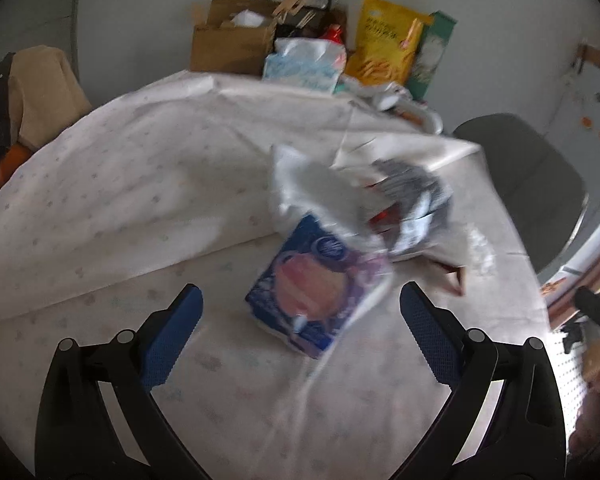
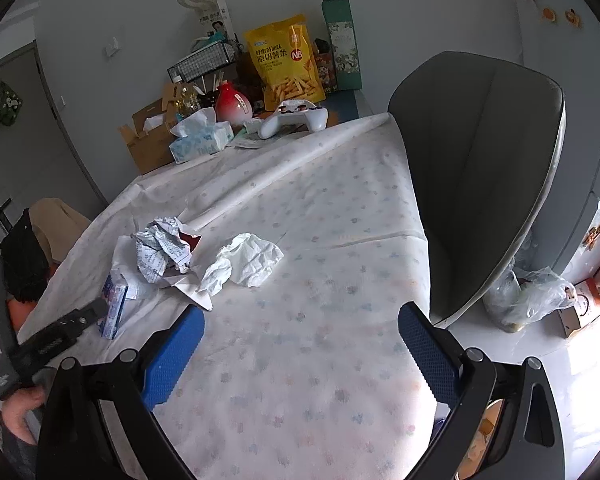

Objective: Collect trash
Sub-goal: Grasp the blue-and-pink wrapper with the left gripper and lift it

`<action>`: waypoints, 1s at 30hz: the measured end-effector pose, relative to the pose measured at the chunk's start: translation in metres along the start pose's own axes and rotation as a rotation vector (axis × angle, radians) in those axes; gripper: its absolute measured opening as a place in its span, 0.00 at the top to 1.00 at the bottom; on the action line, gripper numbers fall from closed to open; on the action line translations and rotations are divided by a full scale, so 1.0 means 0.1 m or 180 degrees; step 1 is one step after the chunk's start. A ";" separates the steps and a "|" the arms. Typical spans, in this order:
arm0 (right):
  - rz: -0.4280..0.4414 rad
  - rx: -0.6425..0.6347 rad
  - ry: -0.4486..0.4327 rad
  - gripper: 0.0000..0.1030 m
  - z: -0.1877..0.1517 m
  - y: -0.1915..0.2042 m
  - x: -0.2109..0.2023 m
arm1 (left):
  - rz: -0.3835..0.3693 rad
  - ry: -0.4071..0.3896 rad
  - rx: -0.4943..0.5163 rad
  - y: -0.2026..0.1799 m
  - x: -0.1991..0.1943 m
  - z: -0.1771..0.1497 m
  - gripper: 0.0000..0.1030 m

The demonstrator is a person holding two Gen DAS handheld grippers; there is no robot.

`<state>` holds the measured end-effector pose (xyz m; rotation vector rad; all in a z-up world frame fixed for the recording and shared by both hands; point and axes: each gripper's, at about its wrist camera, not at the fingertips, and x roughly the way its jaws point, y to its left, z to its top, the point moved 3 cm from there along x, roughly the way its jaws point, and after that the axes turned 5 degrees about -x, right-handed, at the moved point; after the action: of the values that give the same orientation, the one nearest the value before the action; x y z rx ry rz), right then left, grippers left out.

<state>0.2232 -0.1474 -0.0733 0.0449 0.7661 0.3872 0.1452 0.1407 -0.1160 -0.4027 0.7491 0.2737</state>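
Fingers of the left gripper [image 1: 300,312] stand spread wide and empty, a blue carton [image 1: 314,286] lying between and just beyond their tips on the tablecloth [image 1: 120,184]. The right gripper [image 2: 300,330] is likewise agape over bare cloth. Crumpled paper [image 2: 162,248] and a white tissue wad [image 2: 246,260] lie farther out, beside the carton.

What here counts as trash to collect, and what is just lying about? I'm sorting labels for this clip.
Trash to collect:
- blue carton
- crumpled printed paper
- crumpled white tissue

Just lying about:
- yellow snack bag
- game controller
- tissue pack
- cardboard box
- grey chair
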 end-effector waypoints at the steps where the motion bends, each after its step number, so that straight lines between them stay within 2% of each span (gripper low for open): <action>1: 0.0004 0.0012 0.0002 0.08 0.00 0.00 0.02 | 0.0009 0.0030 -0.0006 0.01 0.04 0.00 0.05; 5: 0.0011 0.0012 0.0018 0.08 0.01 0.00 0.06 | -0.0006 0.0168 -0.0084 0.07 0.15 0.01 0.13; 6: 0.0014 -0.0004 0.0024 0.08 0.01 0.01 0.08 | -0.0015 0.0175 -0.0077 0.07 0.16 0.01 0.18; 7: 0.0005 -0.0027 0.0032 0.08 0.02 0.01 0.11 | -0.0030 0.0165 -0.0058 0.07 0.15 0.01 0.34; 9: -0.0020 -0.0034 0.0079 0.08 0.03 0.01 0.18 | -0.0098 0.0174 -0.0071 0.09 0.12 0.00 0.45; 10: -0.0008 -0.0028 0.0099 0.09 0.05 0.02 0.21 | -0.0177 0.0180 -0.0114 0.11 0.11 0.00 0.53; 11: 0.0007 -0.0029 0.0105 0.10 0.06 0.04 0.23 | -0.0293 0.0195 -0.0169 0.14 0.08 -0.01 0.57; 13: 0.0033 -0.0058 0.0088 0.11 0.08 0.08 0.25 | -0.0350 0.0180 -0.0191 0.19 0.04 -0.03 0.65; 16: 0.0008 -0.0112 0.0091 0.17 0.11 0.17 0.32 | -0.0415 0.0130 -0.0247 0.23 -0.04 -0.02 0.69; 22: 0.0087 -0.0227 0.0242 0.31 0.20 0.36 0.61 | -0.0373 -0.0031 -0.0260 0.32 -0.27 0.05 0.69; 30: 0.0098 -0.0448 0.0399 0.35 0.23 0.56 1.02 | -0.0186 -0.0086 -0.0388 0.52 -0.35 0.03 0.69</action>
<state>0.2871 -0.0565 -0.1151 -0.1005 0.8608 0.4755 0.1026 0.1847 -0.1028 -0.5343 0.6949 0.2702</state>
